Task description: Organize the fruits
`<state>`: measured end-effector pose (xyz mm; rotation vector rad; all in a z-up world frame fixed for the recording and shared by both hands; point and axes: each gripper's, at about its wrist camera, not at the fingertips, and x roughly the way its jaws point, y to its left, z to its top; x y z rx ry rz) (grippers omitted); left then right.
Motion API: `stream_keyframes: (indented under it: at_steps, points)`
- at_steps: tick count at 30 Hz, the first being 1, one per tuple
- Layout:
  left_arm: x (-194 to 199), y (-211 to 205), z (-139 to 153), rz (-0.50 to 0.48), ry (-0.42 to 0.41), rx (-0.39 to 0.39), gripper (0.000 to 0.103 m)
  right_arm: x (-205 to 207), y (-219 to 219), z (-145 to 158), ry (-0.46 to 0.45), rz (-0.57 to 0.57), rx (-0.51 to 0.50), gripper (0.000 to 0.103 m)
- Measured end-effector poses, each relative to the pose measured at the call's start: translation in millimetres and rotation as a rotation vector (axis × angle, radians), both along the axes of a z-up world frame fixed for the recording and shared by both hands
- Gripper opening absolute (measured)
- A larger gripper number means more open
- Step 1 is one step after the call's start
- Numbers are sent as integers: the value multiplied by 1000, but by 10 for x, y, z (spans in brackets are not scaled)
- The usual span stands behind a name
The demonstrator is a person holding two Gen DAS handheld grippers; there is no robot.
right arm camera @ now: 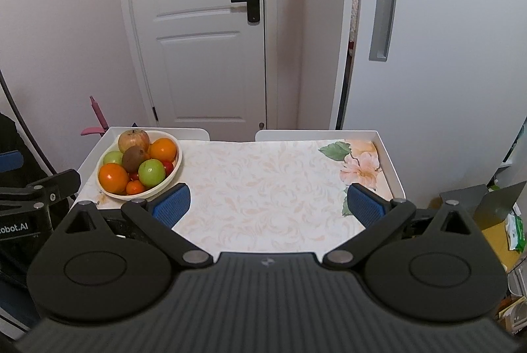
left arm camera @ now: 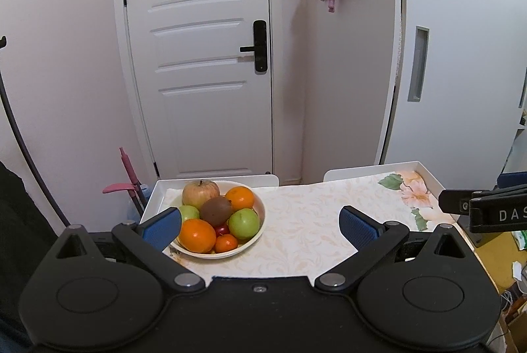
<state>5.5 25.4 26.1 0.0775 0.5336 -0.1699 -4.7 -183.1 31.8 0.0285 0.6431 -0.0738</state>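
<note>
A cream bowl (left arm camera: 255,241) (right arm camera: 174,168) stands at the table's far left. It holds a reddish apple (left arm camera: 201,192), a brown kiwi (left arm camera: 215,210), oranges (left arm camera: 197,235), green apples (left arm camera: 243,223), a small tangerine (left arm camera: 226,242) and a red fruit. My left gripper (left arm camera: 260,226) is open and empty, low over the table's near edge, its left pad just in front of the bowl. My right gripper (right arm camera: 268,204) is open and empty over the table's middle front, to the right of the bowl.
The table is a white rimmed tray top (right arm camera: 388,155) with a floral cloth (right arm camera: 263,181). A white door (left arm camera: 201,56) and a wardrobe (left arm camera: 461,56) stand behind. A pink tool (left arm camera: 126,175) leans at the far left corner. Clutter lies on the floor at right (right arm camera: 513,231).
</note>
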Motion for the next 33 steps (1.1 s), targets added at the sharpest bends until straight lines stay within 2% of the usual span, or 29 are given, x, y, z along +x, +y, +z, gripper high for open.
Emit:
stream_keyframes:
  at_steps: [33]
  points:
    - [62, -21, -57, 16, 26, 2, 103, 69, -43, -70, 35, -4, 24, 103]
